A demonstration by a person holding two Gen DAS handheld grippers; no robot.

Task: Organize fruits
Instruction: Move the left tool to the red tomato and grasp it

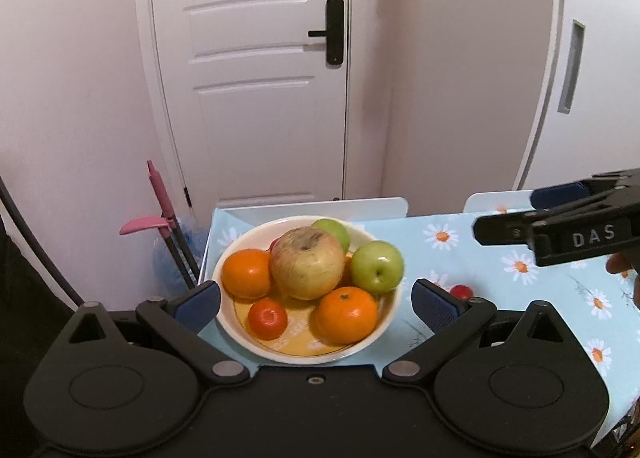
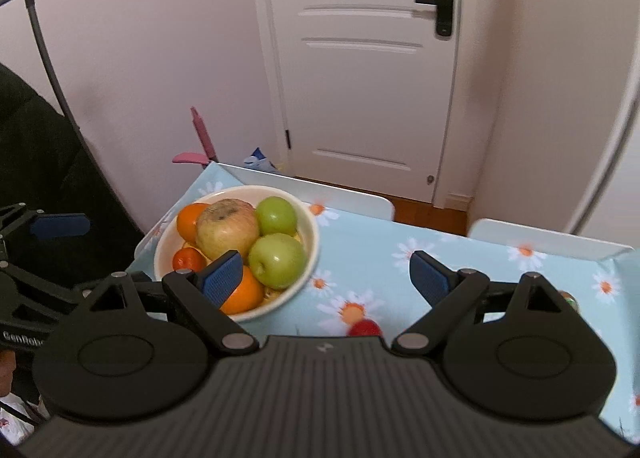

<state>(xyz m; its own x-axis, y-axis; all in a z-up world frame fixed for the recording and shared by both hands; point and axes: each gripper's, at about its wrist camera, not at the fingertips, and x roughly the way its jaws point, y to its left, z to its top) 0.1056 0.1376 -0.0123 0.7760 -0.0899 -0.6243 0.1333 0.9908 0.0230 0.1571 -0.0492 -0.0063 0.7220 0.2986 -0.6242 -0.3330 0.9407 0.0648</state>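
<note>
A cream bowl on the daisy tablecloth holds a big yellowish apple, two green apples, two oranges and a small tangerine. My left gripper is open, with its blue pads on either side of the bowl's near rim, above it and not touching. My right gripper is open too, hovering right of the bowl and holding nothing. A small red fruit lies on the cloth to the right of the bowl, just below the right gripper.
The bowl sits near the table's left edge. Two white chair backs stand along the far edge. A pink-handled broom leans left of the table. A small round thing is half hidden behind the right finger linkage.
</note>
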